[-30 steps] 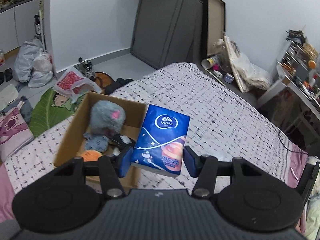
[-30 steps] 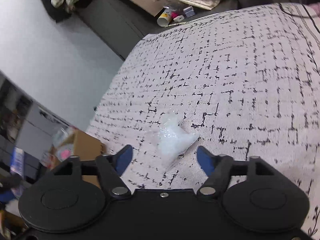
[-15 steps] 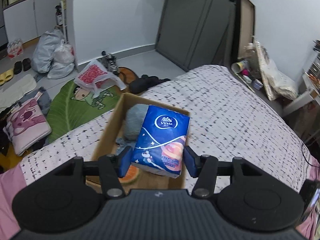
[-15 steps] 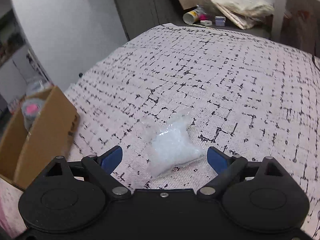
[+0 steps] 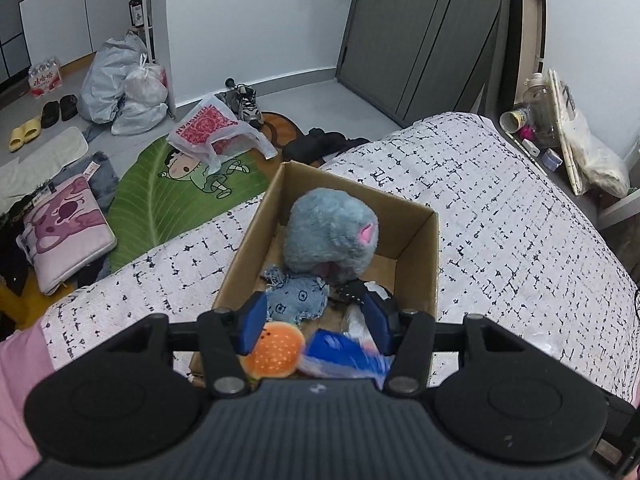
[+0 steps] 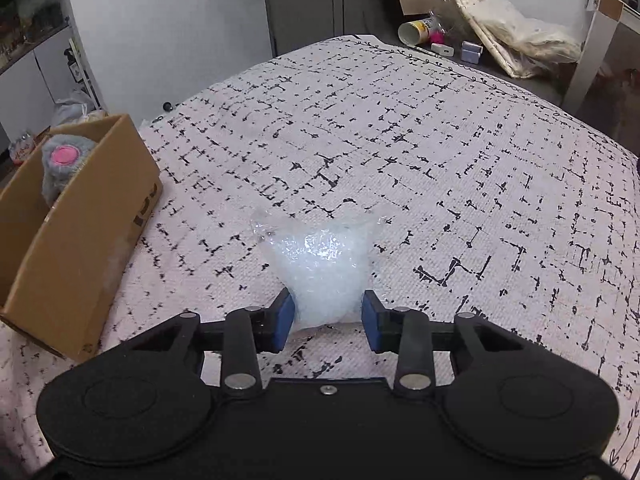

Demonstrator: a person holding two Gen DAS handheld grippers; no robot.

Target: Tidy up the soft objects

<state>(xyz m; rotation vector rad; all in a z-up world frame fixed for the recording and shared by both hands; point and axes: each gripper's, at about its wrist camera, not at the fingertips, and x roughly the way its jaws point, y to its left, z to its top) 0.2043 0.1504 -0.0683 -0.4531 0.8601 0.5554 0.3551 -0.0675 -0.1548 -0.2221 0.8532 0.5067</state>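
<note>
Hovering over the cardboard box (image 5: 416, 236), the left gripper (image 5: 314, 322) has its blue pads spread wide with nothing between them. Below, blurred, the blue tissue pack (image 5: 344, 356) sits in the near end of the box beside an orange burger toy (image 5: 276, 354). Deeper in lie a denim plush (image 5: 294, 298) and a big grey plush (image 5: 332, 236) against the far wall. Over on the patterned bedspread (image 6: 460, 152), the right gripper (image 6: 326, 320) pinches the near end of a clear plastic bag (image 6: 320, 256), both pads pressing its sides while the bag lies on the bed. The box stands well to its left, at the bed's edge.
</note>
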